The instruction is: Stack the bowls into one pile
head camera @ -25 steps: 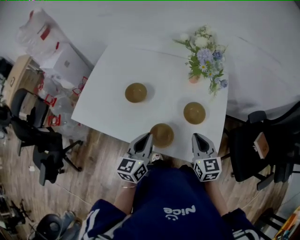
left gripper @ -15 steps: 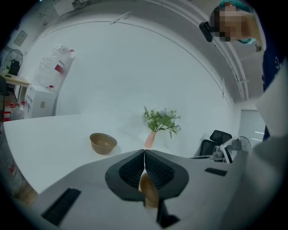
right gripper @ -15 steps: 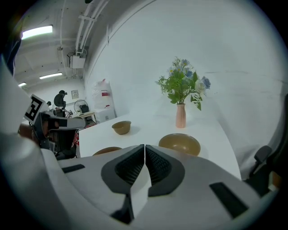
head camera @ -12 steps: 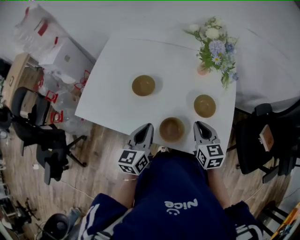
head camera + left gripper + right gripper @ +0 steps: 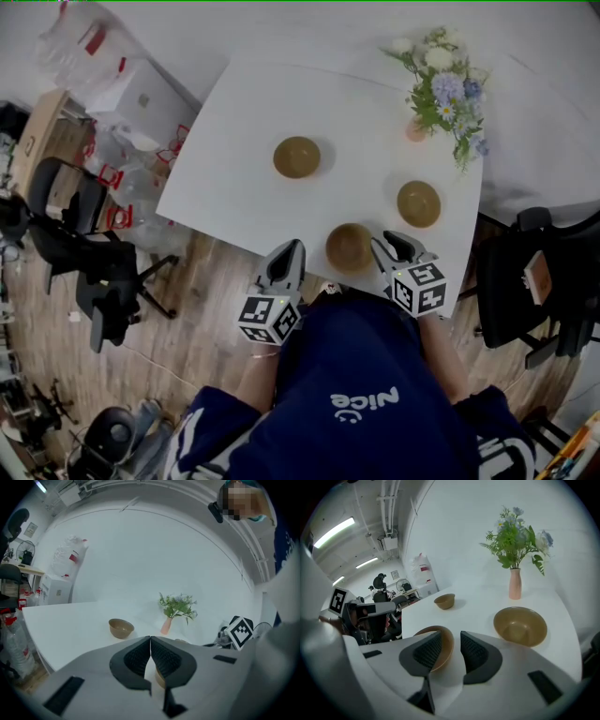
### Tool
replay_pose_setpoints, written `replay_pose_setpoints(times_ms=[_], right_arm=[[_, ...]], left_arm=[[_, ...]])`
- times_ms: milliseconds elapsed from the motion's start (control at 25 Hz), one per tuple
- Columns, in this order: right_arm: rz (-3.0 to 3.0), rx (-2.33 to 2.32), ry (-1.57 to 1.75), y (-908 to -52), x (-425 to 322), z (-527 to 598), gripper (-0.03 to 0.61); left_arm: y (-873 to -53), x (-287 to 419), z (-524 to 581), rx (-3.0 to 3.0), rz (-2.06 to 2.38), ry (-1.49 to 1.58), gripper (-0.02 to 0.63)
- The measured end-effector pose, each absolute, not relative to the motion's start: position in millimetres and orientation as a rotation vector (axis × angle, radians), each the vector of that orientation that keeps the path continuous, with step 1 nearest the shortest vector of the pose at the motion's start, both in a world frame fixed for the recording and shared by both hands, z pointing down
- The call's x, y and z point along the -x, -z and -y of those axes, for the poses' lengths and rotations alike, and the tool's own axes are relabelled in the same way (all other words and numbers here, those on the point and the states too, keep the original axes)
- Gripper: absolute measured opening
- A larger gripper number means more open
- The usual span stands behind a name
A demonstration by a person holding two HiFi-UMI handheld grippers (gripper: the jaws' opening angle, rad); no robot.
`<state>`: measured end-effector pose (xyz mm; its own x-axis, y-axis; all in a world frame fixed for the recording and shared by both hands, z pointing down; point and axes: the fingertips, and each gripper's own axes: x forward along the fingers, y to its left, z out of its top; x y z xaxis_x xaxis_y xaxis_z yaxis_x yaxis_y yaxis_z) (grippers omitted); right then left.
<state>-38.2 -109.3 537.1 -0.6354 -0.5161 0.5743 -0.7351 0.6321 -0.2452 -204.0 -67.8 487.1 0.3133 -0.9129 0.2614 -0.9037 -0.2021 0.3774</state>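
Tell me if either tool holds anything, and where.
Nothing is held. The left tool is shut and empty; the jaws of the right tool are opening, with the rim of the nearest bowl between them, ungripped.

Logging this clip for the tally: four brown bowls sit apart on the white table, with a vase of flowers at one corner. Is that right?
Not four: three. The head view shows three brown bowls, the far bowl, the right bowl and the near bowl, all apart on the white table, with the vase of flowers at one corner.

white table (image 5: 234, 187) — three brown bowls (image 5: 296, 157) (image 5: 418, 203) (image 5: 349, 247) and a flower vase (image 5: 415, 131)
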Motion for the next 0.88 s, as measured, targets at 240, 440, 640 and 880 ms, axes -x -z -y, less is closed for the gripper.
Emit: replay_pose_setpoints(times_ms=[240,440,640,880], right_arm=[[2.355,-0.875,-0.670,-548.6,51.7,113.0,0.140],[2.305,-0.839,-0.683,-559.9,55.0,116.4,0.138],[2.286,-0.782,-0.716,-570.4,57.4,116.3,0.127],[2.273,-0.748,-0.708,-577.8,61.4,117.1,0.103]], left_arm=[[-489.8,204.5,64.4,-2.082,1.636,-0.012,0.018],[-498.3,197.5,66.3,-2.068,1.638,-0.085,0.018],[-502.3,192.6,65.5,-2.062,1.638,-0.121,0.018],[-510.0,197.3,61.9,-2.031,1.663,-0.146,0.018]])
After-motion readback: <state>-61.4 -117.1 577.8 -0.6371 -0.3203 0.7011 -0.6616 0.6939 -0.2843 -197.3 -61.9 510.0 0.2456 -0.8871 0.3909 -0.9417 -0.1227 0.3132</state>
